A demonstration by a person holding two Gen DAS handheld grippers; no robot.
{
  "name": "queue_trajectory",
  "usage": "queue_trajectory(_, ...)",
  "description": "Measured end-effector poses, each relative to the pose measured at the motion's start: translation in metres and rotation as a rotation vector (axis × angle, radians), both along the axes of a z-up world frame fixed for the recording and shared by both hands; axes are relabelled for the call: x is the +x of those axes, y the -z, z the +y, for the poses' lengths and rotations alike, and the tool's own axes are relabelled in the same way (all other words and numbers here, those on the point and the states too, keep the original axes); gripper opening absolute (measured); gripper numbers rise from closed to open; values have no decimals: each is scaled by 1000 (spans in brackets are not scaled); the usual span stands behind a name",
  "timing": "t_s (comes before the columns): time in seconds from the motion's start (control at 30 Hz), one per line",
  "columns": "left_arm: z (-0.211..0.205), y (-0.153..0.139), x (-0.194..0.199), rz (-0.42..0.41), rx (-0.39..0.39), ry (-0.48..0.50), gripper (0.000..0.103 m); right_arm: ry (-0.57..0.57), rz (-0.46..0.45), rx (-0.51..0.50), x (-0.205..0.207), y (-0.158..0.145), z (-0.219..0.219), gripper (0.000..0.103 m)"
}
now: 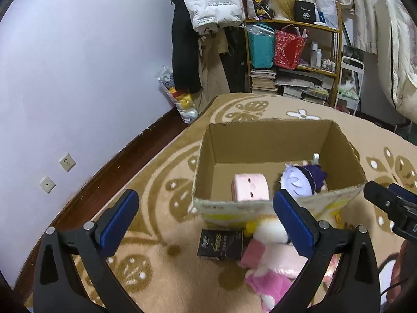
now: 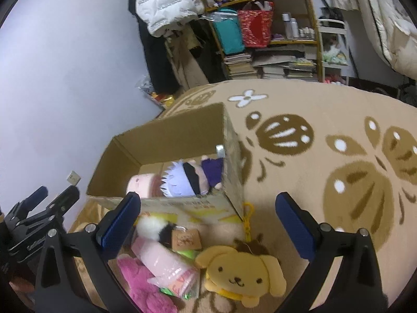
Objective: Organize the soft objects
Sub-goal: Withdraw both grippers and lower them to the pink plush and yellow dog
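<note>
An open cardboard box [image 1: 271, 140] stands on the carpet. Inside lie a pink plush [image 1: 250, 186] and a white-haired doll in purple [image 1: 302, 180]. My left gripper [image 1: 206, 221] hovers open in front of the box's near wall with nothing between its fingers. In front of the box lies a pile of soft toys: a yellow dog plush [image 2: 242, 271], a wrapped pink roll [image 2: 166, 263], a magenta plush [image 2: 140, 284] and a white-and-black plush [image 2: 156, 227] with a brown tag. My right gripper [image 2: 208, 224] is open above this pile, holding nothing.
A small black box [image 1: 221, 244] lies on the tan patterned carpet [image 2: 312, 187] left of the pile. A lavender wall [image 1: 78, 78] runs along the left. Hanging coats [image 1: 208, 5], a cluttered shelf [image 1: 294, 52] and bedding [image 1: 398, 65] stand behind.
</note>
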State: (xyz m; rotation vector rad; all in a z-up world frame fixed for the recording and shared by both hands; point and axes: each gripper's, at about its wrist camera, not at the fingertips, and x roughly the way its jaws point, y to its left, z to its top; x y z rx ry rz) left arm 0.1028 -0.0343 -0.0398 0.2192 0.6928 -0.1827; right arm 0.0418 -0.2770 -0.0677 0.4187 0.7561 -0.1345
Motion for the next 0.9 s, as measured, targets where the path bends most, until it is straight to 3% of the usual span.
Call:
queue_trajectory(0.27, 7, 8, -9, 77, -68, -19, 102, -4, 74, 35, -16, 21, 4, 103)
queue_trajectory(0.57, 20, 22, -14, 152, -59, -60, 102, 7, 137, 25, -27, 35, 7, 103)
queue_trajectory(0.67, 20, 29, -15, 215, -65, -49, 102, 16, 168, 51, -28, 44, 3, 103)
queue_trajectory(0.9, 14, 45, -21, 275, -40, -24, 102, 28, 230, 125, -25, 60, 1, 103)
